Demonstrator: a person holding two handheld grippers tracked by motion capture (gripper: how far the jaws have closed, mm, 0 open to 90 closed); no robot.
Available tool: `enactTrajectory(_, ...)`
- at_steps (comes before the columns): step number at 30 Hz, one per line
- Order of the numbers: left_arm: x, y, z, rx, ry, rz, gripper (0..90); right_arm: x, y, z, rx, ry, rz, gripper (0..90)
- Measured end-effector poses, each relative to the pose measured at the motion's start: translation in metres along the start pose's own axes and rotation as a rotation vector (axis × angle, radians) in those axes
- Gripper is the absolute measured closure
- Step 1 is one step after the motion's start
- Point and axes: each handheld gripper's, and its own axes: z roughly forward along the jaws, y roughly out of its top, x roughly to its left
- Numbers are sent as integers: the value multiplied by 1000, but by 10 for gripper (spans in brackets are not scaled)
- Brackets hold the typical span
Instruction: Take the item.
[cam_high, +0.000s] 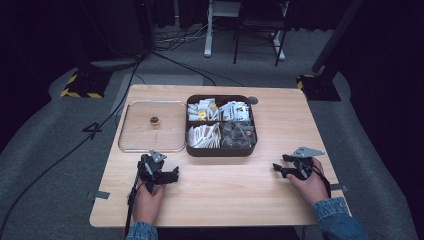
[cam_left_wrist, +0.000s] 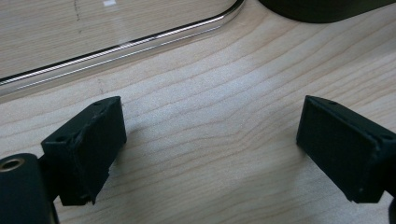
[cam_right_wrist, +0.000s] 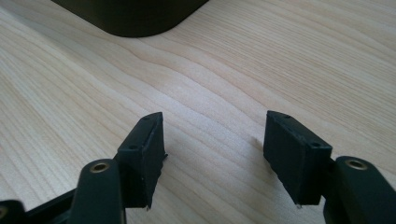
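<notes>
Both hands rest low on the surface (cam_high: 225, 195), left claw (cam_high: 167, 176) and right claw (cam_high: 280, 169) spread and empty, the compartment box (cam_high: 221, 150) at twelve o'clock open, its clear lid (cam_high: 131, 145) at ten o'clock, so nothing looks started.

A grey carpeted floor (cam_high: 40, 130) surrounds the wooden table (cam_high: 280, 120), with black cables (cam_high: 75, 145) and dark curtains behind.

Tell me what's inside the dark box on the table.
The dark box has four compartments: white packets at back left and back right, tan-and-white sachets at front left, dark clear-wrapped items at front right. Anything beneath those top layers is covered.
</notes>
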Motion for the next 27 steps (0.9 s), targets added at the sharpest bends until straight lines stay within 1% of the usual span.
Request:
enactTrajectory(2, 0, 0, 0, 1, 1, 8, 87, 0, 0, 0, 0, 0, 0, 385)
enactTrajectory(5, 0, 0, -1, 1, 0, 8, 90, 0, 0, 0, 1, 0, -1, 385)
enactTrajectory(6, -2, -1, -1, 1, 14, -4, 91, 0, 0, 0, 2, -2, -2, 384)
enactTrajectory(7, -3, -1, -1, 1, 16, -10, 92, 0, 0, 0, 2, -2, -2, 382)
enactTrajectory(14, -3, -1, -1, 1, 15, -12, 91, 0, 1, 1, 3, 4, -5, 366)
enactTrajectory(20, -3, -1, -1, 2, 15, -13, 91, 2, 2, 3, 11, 12, -5, 307)
enactTrajectory(24, -3, -1, -1, 3, 14, -14, 91, 3, 3, 4, 14, 5, -1, 295)
enactTrajectory(26, -3, -1, -1, 3, 14, -14, 91, 4, 3, 4, 12, 17, -14, 316)
enactTrajectory(27, -3, -1, -1, 3, 13, -13, 90, 5, 4, 4, 8, 26, -22, 364)
